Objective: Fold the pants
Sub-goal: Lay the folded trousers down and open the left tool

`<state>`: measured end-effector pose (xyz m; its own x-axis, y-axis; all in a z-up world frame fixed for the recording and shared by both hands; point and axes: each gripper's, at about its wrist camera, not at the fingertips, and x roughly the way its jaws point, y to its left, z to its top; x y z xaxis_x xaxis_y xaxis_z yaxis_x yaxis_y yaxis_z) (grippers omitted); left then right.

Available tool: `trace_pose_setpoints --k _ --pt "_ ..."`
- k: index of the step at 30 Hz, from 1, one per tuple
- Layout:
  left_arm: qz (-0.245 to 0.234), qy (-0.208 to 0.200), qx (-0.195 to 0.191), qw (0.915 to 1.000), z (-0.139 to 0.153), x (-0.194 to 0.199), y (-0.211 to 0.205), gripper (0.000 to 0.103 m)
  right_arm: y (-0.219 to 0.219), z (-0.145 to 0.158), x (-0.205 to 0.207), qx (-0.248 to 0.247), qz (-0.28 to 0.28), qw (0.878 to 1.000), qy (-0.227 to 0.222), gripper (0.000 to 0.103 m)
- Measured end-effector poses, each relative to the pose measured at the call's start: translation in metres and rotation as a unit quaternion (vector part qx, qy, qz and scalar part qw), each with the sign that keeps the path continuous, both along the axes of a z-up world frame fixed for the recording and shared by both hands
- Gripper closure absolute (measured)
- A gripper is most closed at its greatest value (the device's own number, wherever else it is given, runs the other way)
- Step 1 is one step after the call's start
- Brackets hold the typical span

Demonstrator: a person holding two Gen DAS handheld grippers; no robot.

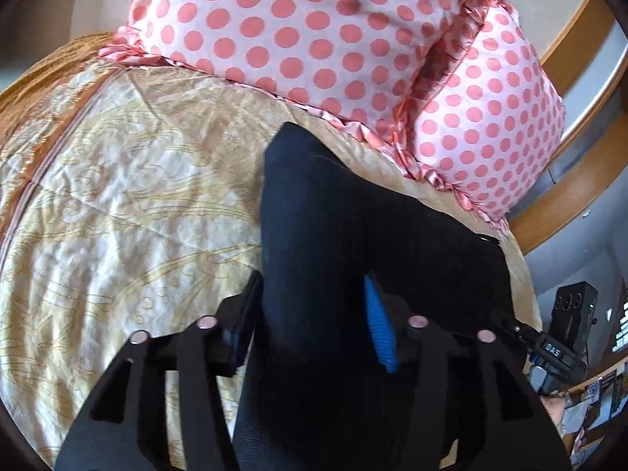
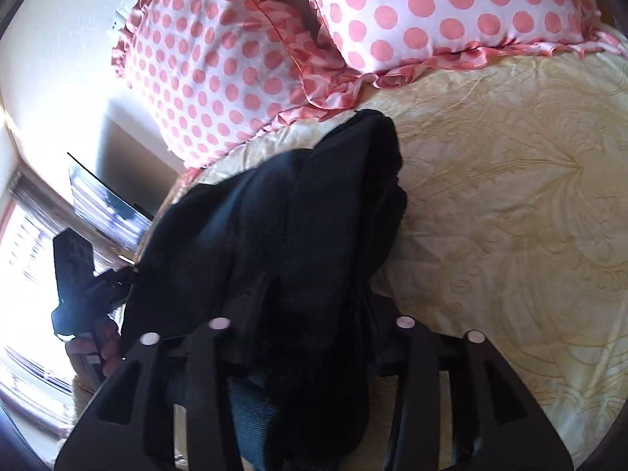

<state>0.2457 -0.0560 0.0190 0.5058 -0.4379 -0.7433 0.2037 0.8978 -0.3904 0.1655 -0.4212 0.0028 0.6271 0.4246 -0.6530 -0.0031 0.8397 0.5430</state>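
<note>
Left gripper (image 1: 314,322) pinching black pants (image 1: 353,235) between its blue-padded fingers (image 1: 378,329). Right gripper (image 2: 314,325) clamped on the same pants (image 2: 282,227), cloth bunched between the jaws. Pants lifted over a cream quilt (image 1: 137,196), reaching toward twelve o'clock, short of polka-dot pillows (image 2: 274,59).

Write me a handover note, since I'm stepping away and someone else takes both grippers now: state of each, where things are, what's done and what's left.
Left gripper: jaws shut on the black pants.
Right gripper: jaws shut on the same pants.
The pants hang bunched between both grippers over the yellow bedspread, their far end lying near the polka-dot pillows.
Done: both grips taken, the near end lifted.
Left: no neat fold shows yet; lay them flat, fold, and release.
</note>
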Motion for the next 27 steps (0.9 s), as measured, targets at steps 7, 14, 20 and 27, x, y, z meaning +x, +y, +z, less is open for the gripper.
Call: trace_pose_setpoints --k 7,14,20,27 --pt "0.029 -0.104 0.094 0.9897 0.054 -0.051 0.002 0.009 0.041 0.059 -0.049 -0.175 -0.009 0.977 -0.122 0.046" --pt "-0.075 -0.098 0.188 0.9743 0.012 -0.095 -0.068 0.003 0.098 0.035 -0.064 -0.244 0.062 0.964 -0.09 0.046" --pt "-0.038 -0.133 0.218 0.966 -0.012 -0.103 -0.068 0.002 0.104 0.025 -0.068 -0.243 0.034 0.964 -0.107 0.022" --pt "0.0 -0.181 0.184 0.9662 -0.003 -0.161 -0.044 0.002 0.128 0.048 -0.154 -0.281 -0.075 0.928 -0.232 0.001"
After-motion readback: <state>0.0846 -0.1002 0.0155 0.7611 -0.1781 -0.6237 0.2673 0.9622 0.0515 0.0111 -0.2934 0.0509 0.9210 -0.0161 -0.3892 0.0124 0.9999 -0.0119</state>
